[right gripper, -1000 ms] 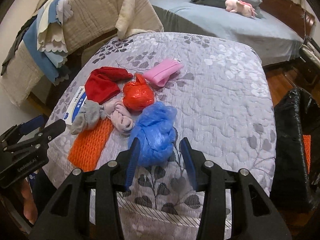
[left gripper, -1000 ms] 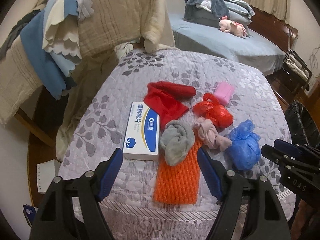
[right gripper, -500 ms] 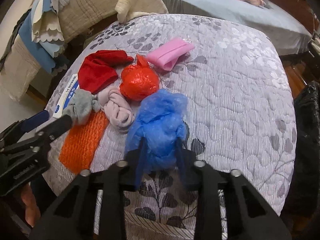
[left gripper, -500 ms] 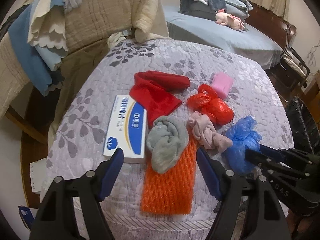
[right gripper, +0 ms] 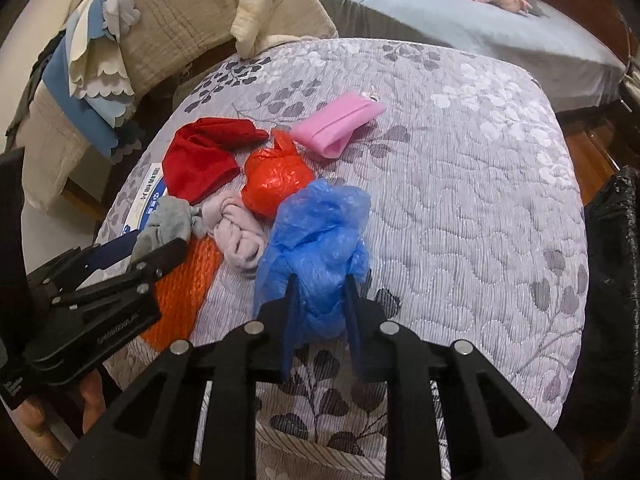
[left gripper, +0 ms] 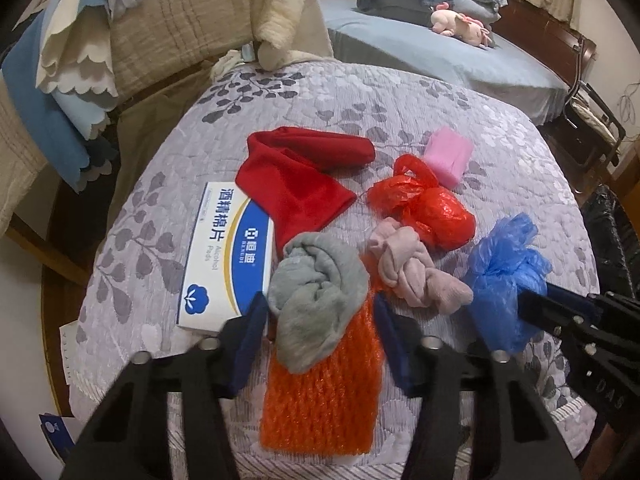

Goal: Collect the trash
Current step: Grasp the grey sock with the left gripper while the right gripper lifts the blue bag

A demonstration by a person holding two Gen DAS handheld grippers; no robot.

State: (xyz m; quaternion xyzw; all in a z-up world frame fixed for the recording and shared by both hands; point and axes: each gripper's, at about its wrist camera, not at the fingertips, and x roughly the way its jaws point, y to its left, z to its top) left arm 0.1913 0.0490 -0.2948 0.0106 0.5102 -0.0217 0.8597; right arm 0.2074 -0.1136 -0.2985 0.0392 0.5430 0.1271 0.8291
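Plastic bags number 2: right gripper [right gripper: 319,304] jaws pinch the blue bag [right gripper: 316,236]; left gripper [left gripper: 318,332] jaws closing around the orange net [left gripper: 320,392].

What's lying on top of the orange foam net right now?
A balled grey sock covers the orange foam net's far end, and the pink sock bundle overlaps its far right corner. What that end hides cannot be seen; the near part is bare.

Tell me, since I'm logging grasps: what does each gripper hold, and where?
The right gripper is shut on the blue plastic bag, pinching its near, lower end. The left gripper holds nothing yet; its jaws are closing around the grey sock and orange mesh.
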